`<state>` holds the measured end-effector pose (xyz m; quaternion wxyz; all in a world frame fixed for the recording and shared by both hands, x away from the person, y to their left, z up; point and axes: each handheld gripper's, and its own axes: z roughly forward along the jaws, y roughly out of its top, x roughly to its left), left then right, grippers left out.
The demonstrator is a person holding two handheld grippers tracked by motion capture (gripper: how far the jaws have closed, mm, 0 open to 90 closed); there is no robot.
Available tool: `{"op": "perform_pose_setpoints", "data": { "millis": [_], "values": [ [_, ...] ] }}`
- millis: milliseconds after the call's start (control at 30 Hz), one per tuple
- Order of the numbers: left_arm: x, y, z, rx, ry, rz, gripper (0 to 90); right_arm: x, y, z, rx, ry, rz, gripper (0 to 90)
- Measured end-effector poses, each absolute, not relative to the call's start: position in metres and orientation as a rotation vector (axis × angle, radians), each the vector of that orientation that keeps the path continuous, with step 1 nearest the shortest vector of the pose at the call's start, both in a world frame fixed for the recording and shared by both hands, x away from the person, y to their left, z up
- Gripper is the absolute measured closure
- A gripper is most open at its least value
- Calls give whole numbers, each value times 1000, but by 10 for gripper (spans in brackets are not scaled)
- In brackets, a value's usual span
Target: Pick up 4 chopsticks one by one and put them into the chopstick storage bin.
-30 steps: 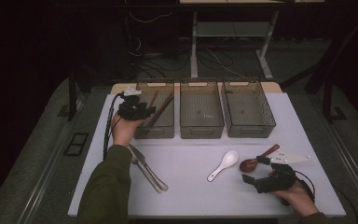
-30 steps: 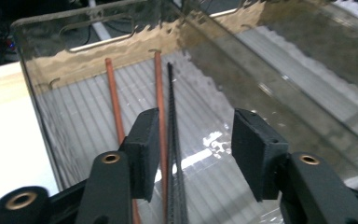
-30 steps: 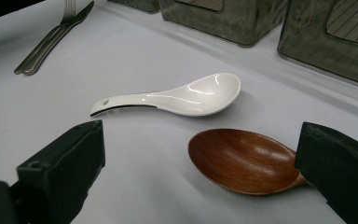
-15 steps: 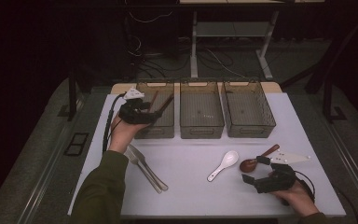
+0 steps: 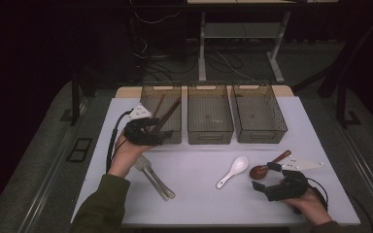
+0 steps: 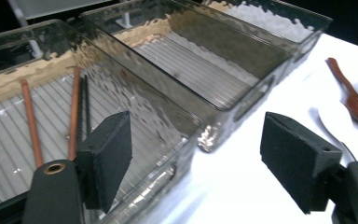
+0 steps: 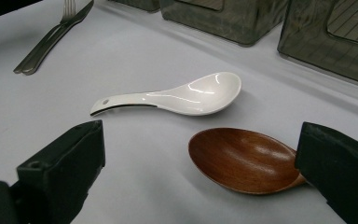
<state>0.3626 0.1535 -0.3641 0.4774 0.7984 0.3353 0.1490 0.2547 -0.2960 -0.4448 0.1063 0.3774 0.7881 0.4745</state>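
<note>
- My left tool (image 5: 161, 137) has just backed off the left bin (image 5: 171, 89) toward the bench's near edge, jaws just opened wide, nothing between them.
- The chopsticks (image 6: 74, 112) now lie inside that bin at the bench's far left; I judge that drop finished.
- My right tool (image 5: 261, 190) hovers near the bench's near right corner, unmoved, jaws spread and empty, the wooden spoon (image 7: 244, 159) between them and untouched on the bench (image 5: 199, 204).
- Count: three bins along the far edge, the middle bin (image 5: 210, 135) and right bin (image 5: 260, 137) bare; three sticks visible in the left bin.
- On the bench: one white ceramic spoon (image 5: 233, 171), one wooden spoon, one fork and one knife (image 5: 154, 178) lying together near the left edge.
</note>
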Motion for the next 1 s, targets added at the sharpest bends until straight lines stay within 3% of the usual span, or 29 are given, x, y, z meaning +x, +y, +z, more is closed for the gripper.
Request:
{"op": "perform_pose_setpoints", "data": {
  "millis": [1000],
  "values": [
    [285,153,-419,1991,719,299,137,256,-299,-445,1119,2309,1405,15]
  ]
}}
